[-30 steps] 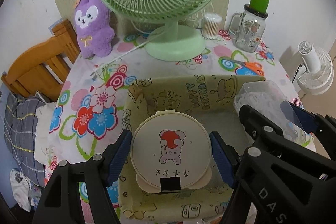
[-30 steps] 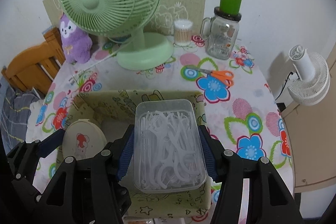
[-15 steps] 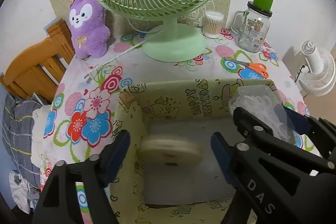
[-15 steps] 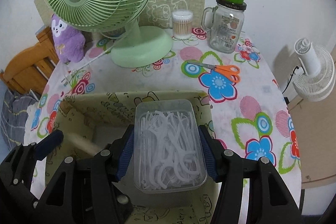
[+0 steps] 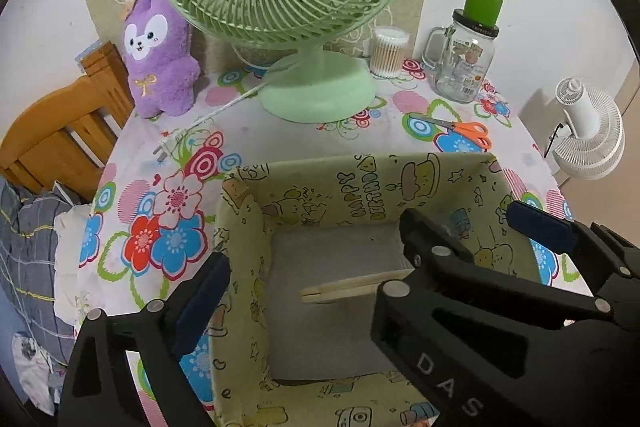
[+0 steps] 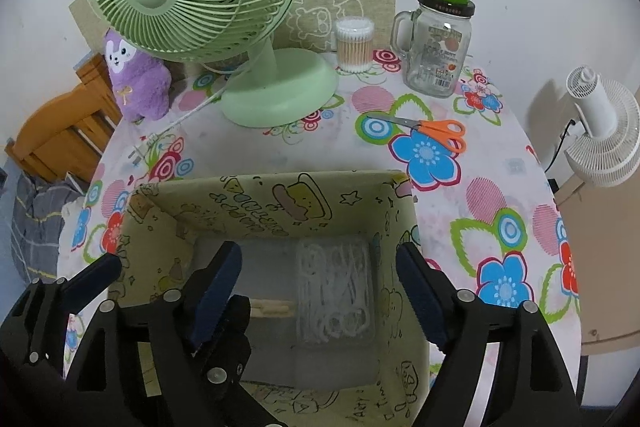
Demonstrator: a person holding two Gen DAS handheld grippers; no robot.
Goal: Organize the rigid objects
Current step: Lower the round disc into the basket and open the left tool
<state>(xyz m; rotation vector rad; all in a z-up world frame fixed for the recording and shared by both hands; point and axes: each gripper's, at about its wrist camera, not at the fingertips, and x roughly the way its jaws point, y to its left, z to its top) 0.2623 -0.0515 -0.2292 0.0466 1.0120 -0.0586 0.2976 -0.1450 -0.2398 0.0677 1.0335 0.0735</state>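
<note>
**Fabric bin holds two items; more wait on the table**

Black-framed and nearest the cameras, the left gripper [image 5: 316, 291] and right gripper [image 6: 320, 287] both hang over the storage bin [image 6: 280, 195] with fingers spread wide and nothing between them. Down on the bin's grey floor lies the clear box of floss picks [image 6: 334, 287], and just beside it, on its left, the cream compact [image 6: 272, 307], seen edge-on. Whether the two touch cannot be told. Judging by this, two rigid objects are already stowed and both grippers are free.

Beyond the bin, on the flowered tablecloth [image 6: 500, 195], the orange scissors [image 6: 428, 129] lie loose, well apart from it. Farther back stand the cotton swab jar [image 6: 354, 45] and glass mug jar [image 6: 438, 47], likely candidates still to be put away.
</note>
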